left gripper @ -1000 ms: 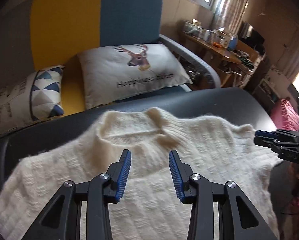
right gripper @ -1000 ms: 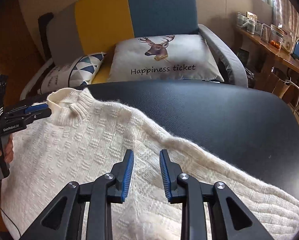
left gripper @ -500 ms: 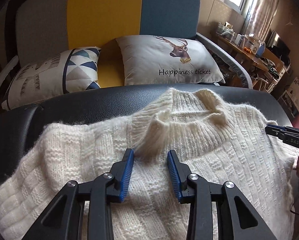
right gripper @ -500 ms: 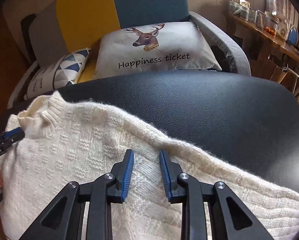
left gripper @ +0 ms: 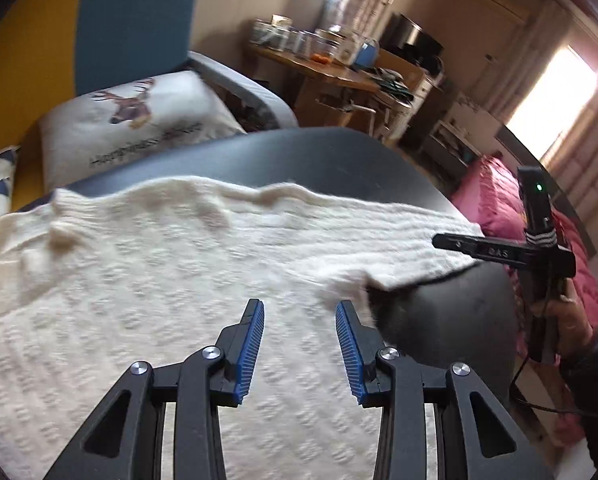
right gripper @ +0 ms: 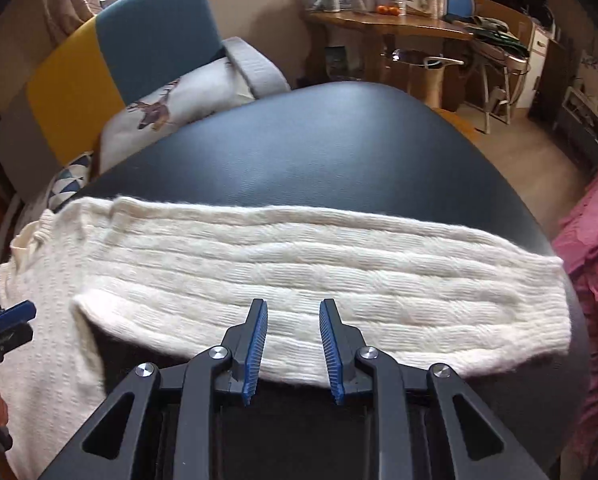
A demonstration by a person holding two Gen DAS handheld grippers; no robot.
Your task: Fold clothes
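Jaws first: my left gripper (left gripper: 300, 334) hangs over the body of the cream knit sweater (left gripper: 147, 280) with its blue pads (left gripper: 251, 344) parted and nothing between them, so it grips nothing. My right gripper (right gripper: 293, 336) is set narrower, also empty, its tips over the near edge of the long sleeve (right gripper: 299, 280). I judge both are poised low like this because the garment is spread flat and I am lining up for the first fold, probably bringing that sleeve in across the body.

The sweater lies face up on the black padded table (right gripper: 339, 152), collar (right gripper: 31, 236) toward my left, the sleeve stretched straight out to my right until its cuff nearly reaches the table's edge. The knit looks thick and fuzzy, so a pinch should take a good bite of fabric without slipping.

Beyond the table stands a sofa (left gripper: 131, 24) in yellow and teal panels, with a deer-print cushion (left gripper: 139, 120) leaning against it and a triangle-patterned cushion (right gripper: 69, 180) beside that. Farther back, a wooden side table (right gripper: 399, 24) carries jars and small oranges, and something pink and ruffled (right gripper: 595, 240) lies off to my right. Daylight comes through the far windows.
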